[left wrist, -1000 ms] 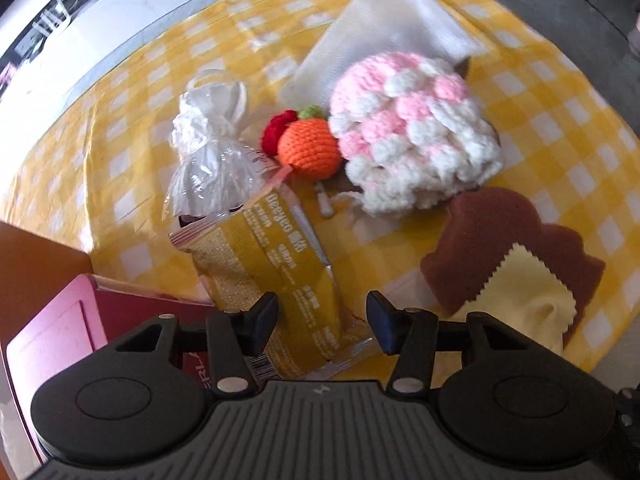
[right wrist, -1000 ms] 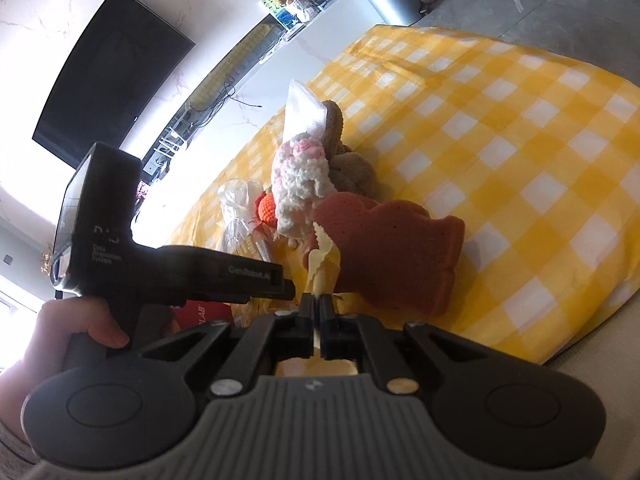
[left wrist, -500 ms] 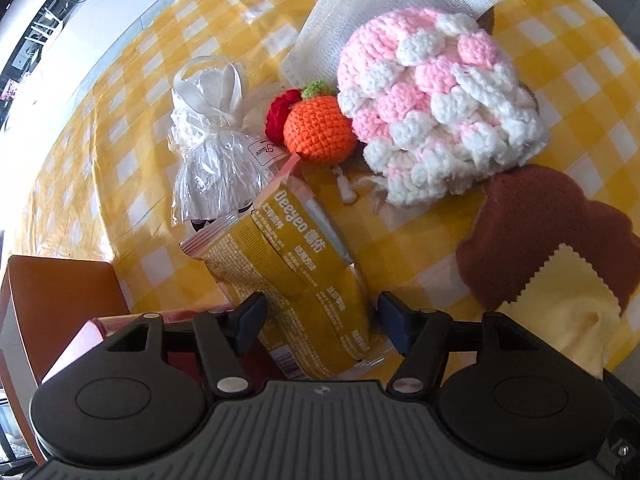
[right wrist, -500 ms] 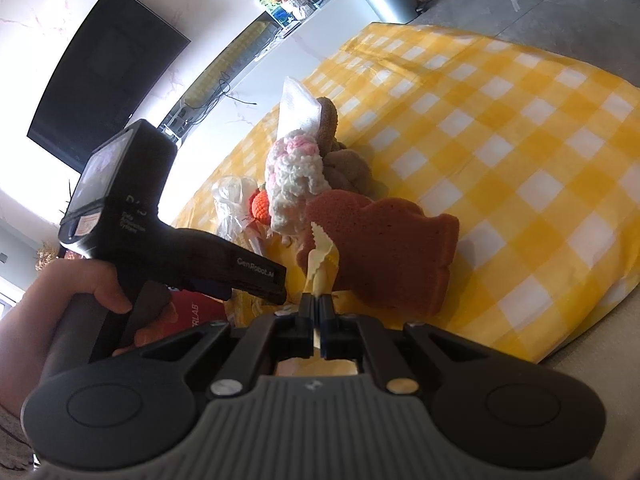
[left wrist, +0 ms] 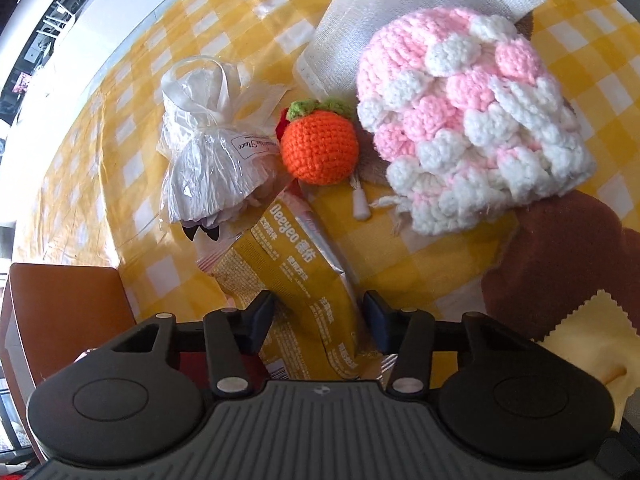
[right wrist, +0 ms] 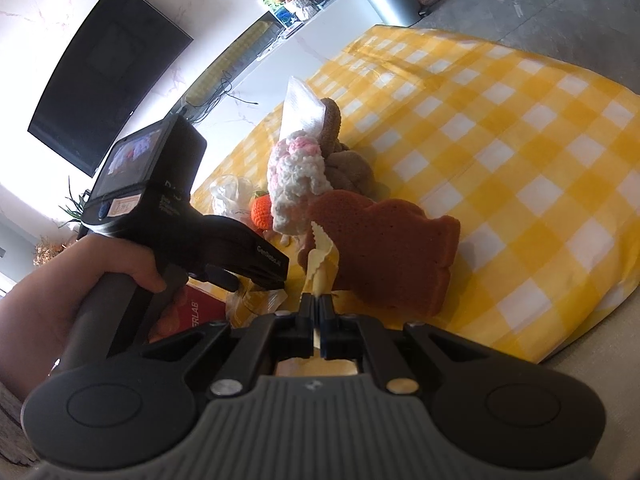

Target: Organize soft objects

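The yellow packet (left wrist: 304, 280) is seen between the closing fingers of the left gripper (left wrist: 318, 312), not yet squeezed. The yellow cloth (right wrist: 322, 256) is pinched tight by the right gripper (right wrist: 318, 312).

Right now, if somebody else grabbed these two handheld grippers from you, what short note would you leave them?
Left gripper: jaws closing around the yellow tissue pack, which lies between them; no firm grip visible yet.
Right gripper: shut on the pale yellow cloth, held above the brown sponge.
On the checked tablecloth: pink-and-white crochet hat, orange crochet fruit, white plastic-wrapped bundle, white cloth, red box at the near edge.
Done: nothing visibly sorted.
Left: finish gripping the pack, place both held items, then sort the rest.
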Action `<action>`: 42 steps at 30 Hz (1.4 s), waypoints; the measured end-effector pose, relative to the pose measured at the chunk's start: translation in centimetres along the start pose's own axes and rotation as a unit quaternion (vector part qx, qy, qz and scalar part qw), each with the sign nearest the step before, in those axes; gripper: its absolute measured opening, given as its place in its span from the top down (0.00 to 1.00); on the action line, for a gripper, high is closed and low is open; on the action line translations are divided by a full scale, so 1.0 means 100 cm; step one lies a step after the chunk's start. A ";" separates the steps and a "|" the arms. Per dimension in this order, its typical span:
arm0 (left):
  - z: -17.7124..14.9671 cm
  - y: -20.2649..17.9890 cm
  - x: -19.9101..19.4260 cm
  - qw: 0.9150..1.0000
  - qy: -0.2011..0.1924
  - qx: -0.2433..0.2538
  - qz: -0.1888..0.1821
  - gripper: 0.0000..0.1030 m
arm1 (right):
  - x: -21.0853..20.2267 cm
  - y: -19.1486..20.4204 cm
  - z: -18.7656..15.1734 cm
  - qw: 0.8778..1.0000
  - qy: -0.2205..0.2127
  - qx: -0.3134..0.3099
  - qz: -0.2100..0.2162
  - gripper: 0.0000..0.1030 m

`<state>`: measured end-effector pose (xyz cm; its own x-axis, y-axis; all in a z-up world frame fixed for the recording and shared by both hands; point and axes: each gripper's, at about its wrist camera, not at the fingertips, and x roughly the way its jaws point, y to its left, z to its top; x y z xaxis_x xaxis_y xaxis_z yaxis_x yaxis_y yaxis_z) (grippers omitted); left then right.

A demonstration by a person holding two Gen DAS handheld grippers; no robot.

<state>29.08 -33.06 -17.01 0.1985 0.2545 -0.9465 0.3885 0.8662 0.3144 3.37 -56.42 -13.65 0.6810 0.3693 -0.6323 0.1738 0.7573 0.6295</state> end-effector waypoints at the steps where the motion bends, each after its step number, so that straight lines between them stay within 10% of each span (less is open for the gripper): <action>1: 0.001 0.002 0.001 1.000 0.001 -0.003 -0.002 0.49 | 0.000 0.000 0.000 1.000 0.000 0.000 0.001 0.99; 27: -0.059 -0.056 -0.077 0.990 -0.057 0.102 -0.074 0.73 | -0.007 -0.004 -0.001 1.000 -0.009 0.005 0.000 0.99; 33: -0.050 -0.028 -0.083 0.992 -0.068 0.084 -0.069 0.66 | -0.007 -0.002 -0.002 1.000 -0.009 0.002 -0.001 0.99; 36: -0.041 -0.008 -0.093 0.993 -0.086 0.033 -0.078 0.43 | -0.006 -0.002 -0.001 1.000 -0.008 0.002 -0.002 0.99; 42: -0.039 -0.001 -0.065 0.997 -0.008 0.006 -0.071 0.29 | -0.005 -0.002 0.000 1.000 -0.008 0.002 -0.002 0.99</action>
<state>24.27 -33.12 -11.12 0.1555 0.1217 -0.9803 0.4248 0.8877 0.1775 2.97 -56.76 -13.50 0.6911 0.3581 -0.6277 0.1794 0.7563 0.6291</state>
